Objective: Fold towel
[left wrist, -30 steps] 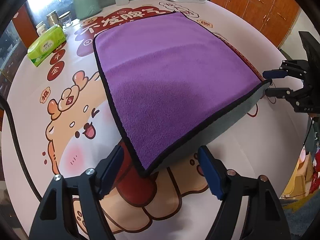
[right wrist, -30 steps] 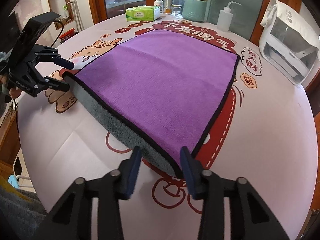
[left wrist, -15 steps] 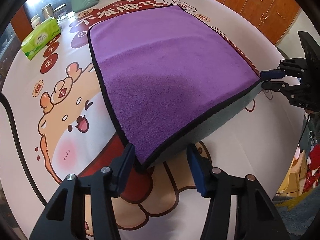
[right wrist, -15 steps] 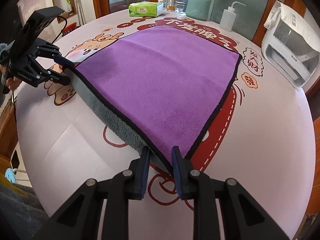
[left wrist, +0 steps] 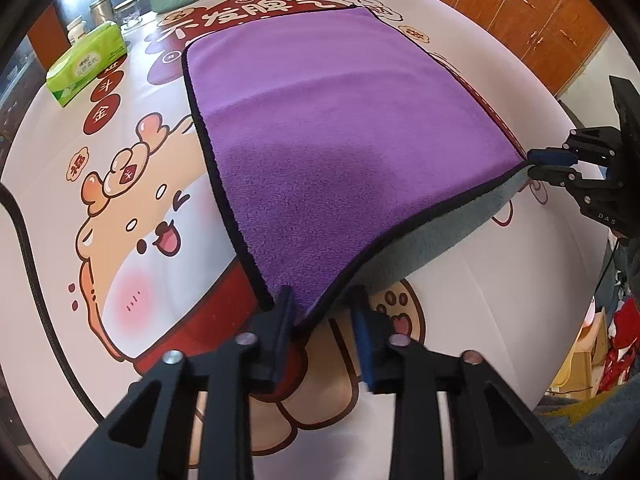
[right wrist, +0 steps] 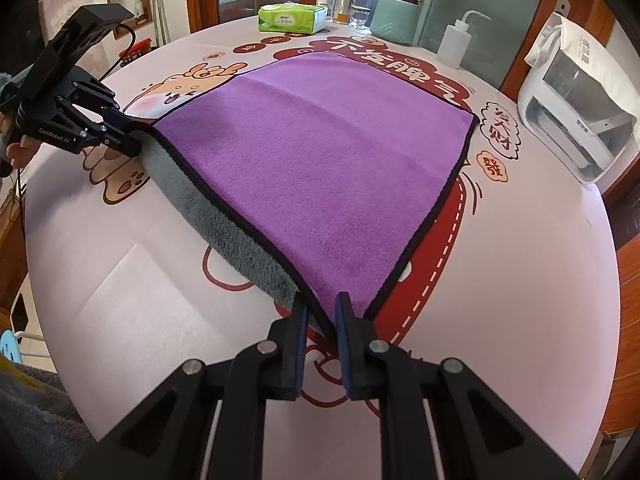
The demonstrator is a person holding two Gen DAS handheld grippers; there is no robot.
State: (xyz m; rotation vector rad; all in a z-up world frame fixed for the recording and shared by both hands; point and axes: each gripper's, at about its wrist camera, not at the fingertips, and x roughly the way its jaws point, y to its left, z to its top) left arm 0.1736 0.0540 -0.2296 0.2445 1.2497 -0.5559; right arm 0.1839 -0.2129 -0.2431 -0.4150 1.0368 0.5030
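Left gripper (left wrist: pixel 320 316): your jaws pinch the towel (left wrist: pixel 340 140) corner, held low.
Right gripper (right wrist: pixel 322 320): yours, nearly closed on the other near corner.

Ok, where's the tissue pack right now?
The green tissue pack sits at the table's far edge in the right wrist view, beyond the towel, left of the jars.

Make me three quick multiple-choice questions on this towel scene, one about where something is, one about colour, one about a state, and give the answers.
1. Where is the tissue pack? A on the towel; B at the table's far edge; C on the printer.
2. What colour is the towel's underside? A grey; B yellow; C red.
3. How is the towel's near edge? A flat on the table; B lifted by the corners; C rolled up.

B: it sits beyond the towel.
A: grey pile shows under the raised edge.
B: left gripper and right gripper each pinch a corner.
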